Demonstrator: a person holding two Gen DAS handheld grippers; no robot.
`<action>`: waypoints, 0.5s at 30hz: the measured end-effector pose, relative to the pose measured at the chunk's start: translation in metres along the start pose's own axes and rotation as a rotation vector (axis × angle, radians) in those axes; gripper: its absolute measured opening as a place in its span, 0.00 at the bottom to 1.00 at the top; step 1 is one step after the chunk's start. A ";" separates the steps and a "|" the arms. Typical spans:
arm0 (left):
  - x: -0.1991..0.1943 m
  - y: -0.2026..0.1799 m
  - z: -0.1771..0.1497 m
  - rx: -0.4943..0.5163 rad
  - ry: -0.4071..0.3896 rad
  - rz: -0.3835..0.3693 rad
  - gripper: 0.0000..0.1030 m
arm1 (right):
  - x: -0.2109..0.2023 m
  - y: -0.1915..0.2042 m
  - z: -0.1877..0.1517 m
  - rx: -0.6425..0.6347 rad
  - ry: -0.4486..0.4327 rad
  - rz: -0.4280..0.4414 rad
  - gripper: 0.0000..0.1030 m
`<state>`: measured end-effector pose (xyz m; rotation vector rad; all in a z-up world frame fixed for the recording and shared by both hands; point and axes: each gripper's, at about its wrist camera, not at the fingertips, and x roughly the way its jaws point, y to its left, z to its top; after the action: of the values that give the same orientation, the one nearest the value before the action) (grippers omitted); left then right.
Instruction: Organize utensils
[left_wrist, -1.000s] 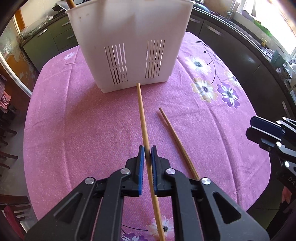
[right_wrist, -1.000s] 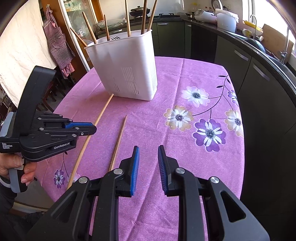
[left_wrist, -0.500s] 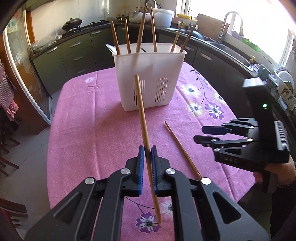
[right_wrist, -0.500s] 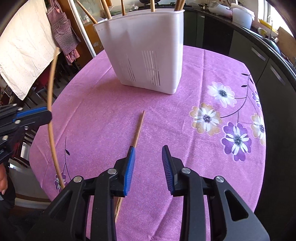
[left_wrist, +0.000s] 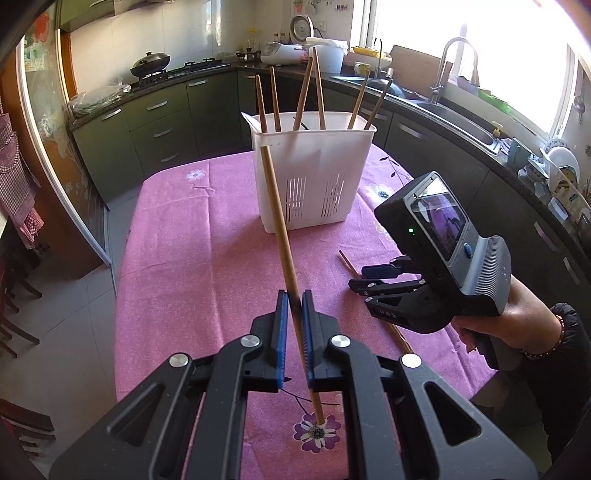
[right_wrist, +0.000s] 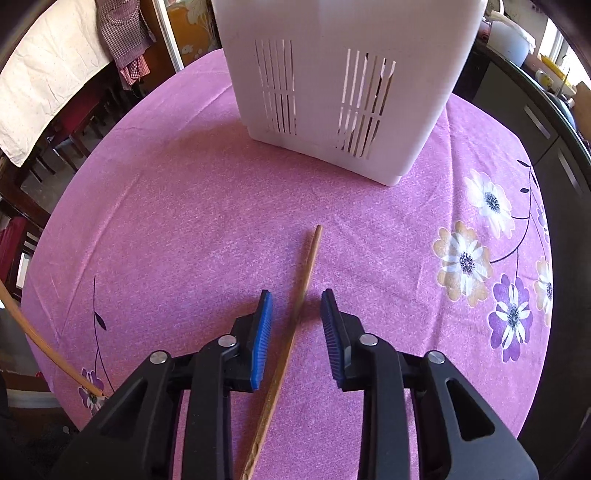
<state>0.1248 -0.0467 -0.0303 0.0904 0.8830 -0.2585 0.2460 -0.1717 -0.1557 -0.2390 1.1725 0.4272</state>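
Left wrist view: six chopsticks already stand in the white slotted utensil holder (left_wrist: 314, 173) on my pink floral tablecloth (left_wrist: 192, 258), so most of the sorting looks done. My left gripper (left_wrist: 293, 332) is clamped on a seventh chopstick (left_wrist: 282, 236), lifted off the cloth and slanting up toward the holder. Beside it, my right gripper (left_wrist: 373, 280) points down at the last chopstick (left_wrist: 349, 264) lying on the cloth.

Right wrist view: the right gripper (right_wrist: 295, 325) has just been closing, yet its blue pads (right_wrist: 262, 332) stand apart here, straddling that flat-lying chopstick (right_wrist: 301, 295) without pressing it. By my reckoning, two sticks remain to drop in: one in hand, one not yet gripped.
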 end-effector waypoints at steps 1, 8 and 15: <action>0.000 0.001 0.000 -0.001 0.000 -0.002 0.07 | -0.001 0.001 0.000 0.000 0.001 -0.002 0.08; 0.001 0.005 -0.001 -0.008 0.001 0.009 0.07 | -0.030 -0.004 0.006 0.041 -0.100 0.020 0.06; -0.007 0.005 0.001 -0.009 -0.019 0.020 0.07 | -0.127 -0.017 -0.006 0.080 -0.352 0.041 0.06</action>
<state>0.1230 -0.0404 -0.0245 0.0880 0.8638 -0.2357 0.2084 -0.2147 -0.0414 -0.0654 0.8477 0.4373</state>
